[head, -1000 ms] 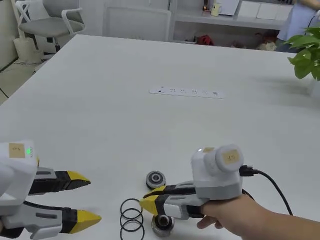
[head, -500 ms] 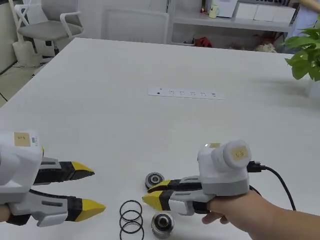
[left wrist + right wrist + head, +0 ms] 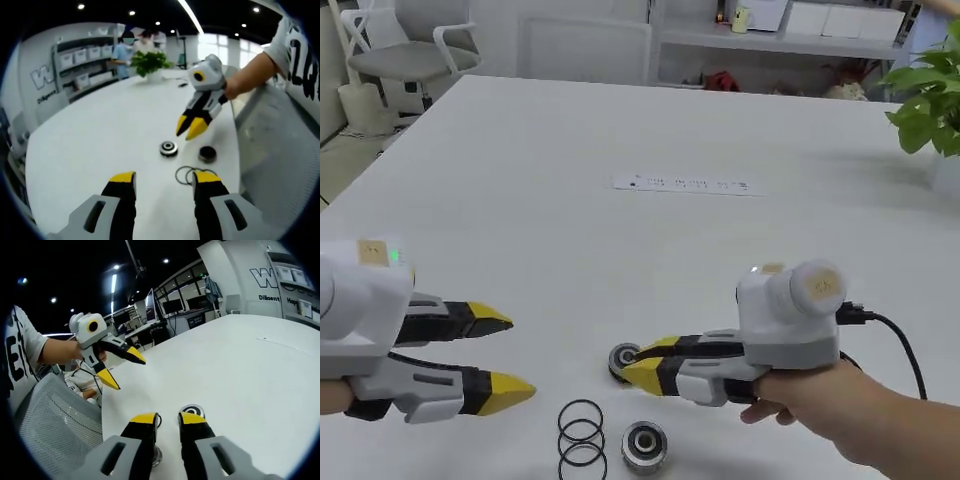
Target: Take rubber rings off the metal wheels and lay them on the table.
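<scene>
- Hovering low over the white table [image 3: 620,250], the right gripper [image 3: 638,368] points its yellow tips at the far metal wheel [image 3: 623,358], at about 9 o'clock from the holding hand [image 3: 800,395].
- The right gripper view has its jaws parted by a narrow gap with nothing in it. The far wheel [image 3: 192,410] sits just past the right-hand tip, apart from it. I judge this the line-up for a pinch on the wheel's rim.
- The left gripper [image 3: 510,357] waits at 9 o'clock from the wheels, jaws spread wide and empty. It is likely kept open so it can steady a wheel or take a ring.
- Three rubber rings [image 3: 582,436] lie flat on the table in a short overlapping row, at 6 o'clock in the head view. They sit off to one side of the wheels, which probably keeps the working spot free.
- The near metal wheel [image 3: 644,446] lies flat just at 3 o'clock from the rings, and at 6 o'clock from the far wheel.
- The left gripper view shows the rings [image 3: 190,174] just ahead of its right-hand tip, with both wheels beyond.
- I cannot tell whether either wheel has a ring left on it; the rims are too small to read.
- A white power strip [image 3: 688,185] lies well apart at 12 o'clock.
</scene>
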Tool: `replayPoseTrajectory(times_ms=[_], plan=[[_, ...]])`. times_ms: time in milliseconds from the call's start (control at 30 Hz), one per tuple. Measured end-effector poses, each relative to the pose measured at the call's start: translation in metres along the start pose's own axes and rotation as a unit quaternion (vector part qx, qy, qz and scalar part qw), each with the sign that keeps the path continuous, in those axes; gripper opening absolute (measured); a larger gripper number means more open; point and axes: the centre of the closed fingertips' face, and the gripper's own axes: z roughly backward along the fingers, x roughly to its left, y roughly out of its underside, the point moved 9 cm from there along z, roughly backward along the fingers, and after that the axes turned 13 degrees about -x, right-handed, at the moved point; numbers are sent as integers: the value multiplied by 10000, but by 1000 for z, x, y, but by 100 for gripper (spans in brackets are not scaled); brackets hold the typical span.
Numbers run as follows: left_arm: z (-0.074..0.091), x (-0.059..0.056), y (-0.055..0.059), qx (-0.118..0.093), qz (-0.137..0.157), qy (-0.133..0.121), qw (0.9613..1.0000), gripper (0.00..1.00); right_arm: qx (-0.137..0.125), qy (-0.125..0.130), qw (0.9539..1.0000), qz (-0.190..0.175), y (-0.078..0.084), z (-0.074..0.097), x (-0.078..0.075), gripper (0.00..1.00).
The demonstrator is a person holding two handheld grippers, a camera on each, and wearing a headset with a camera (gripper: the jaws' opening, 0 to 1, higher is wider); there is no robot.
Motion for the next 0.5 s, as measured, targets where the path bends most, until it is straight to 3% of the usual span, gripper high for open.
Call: replayPoseTrajectory(times_ms=[500], plan=[[-13, 10, -6, -10, -78, 52, 10000, 46, -22, 142, 9998, 122, -2, 5, -10, 16]])
